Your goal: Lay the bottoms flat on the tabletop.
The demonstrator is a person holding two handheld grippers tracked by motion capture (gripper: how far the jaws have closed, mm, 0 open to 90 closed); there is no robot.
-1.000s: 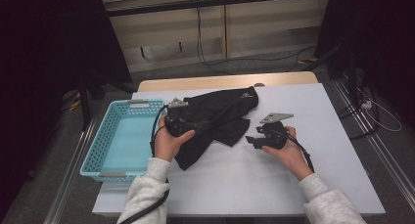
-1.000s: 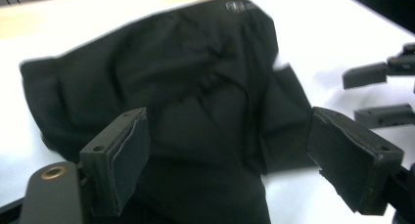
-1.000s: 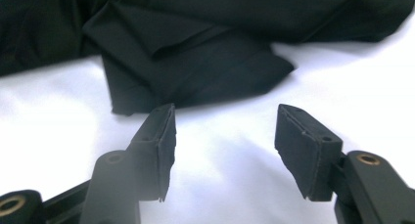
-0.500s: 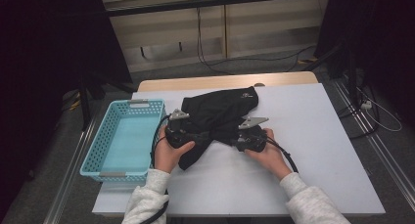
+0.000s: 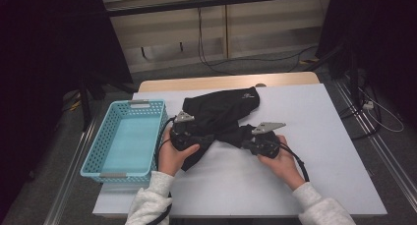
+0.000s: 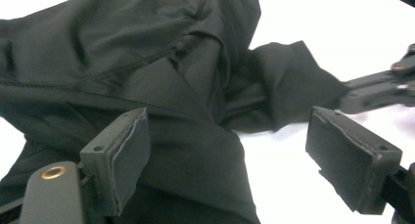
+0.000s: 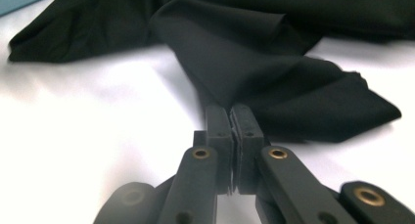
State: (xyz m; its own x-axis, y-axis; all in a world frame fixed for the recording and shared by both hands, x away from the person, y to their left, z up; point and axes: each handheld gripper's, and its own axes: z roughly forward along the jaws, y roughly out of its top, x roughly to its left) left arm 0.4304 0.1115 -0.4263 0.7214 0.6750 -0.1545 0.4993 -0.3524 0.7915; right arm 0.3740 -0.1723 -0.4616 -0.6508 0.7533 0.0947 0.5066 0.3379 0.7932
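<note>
White tabletop, dim room behind. Black garment crumpled at centre; right gripper, jaws just closed, seemingly pinches its edge; left gripper gapes wide over it. Blue basket, left, apparently empty.

From the high view we look forward and down from the person's side onto the white table, with the blue basket at centre left of the frame and both hands entering from the bottom edge. In the left gripper view we sit close behind two parted pads, low over the black garment, which spreads across the upper left of the frame. The right gripper view skims the tabletop just as near, and all three views share that garment on the white surface.
</note>
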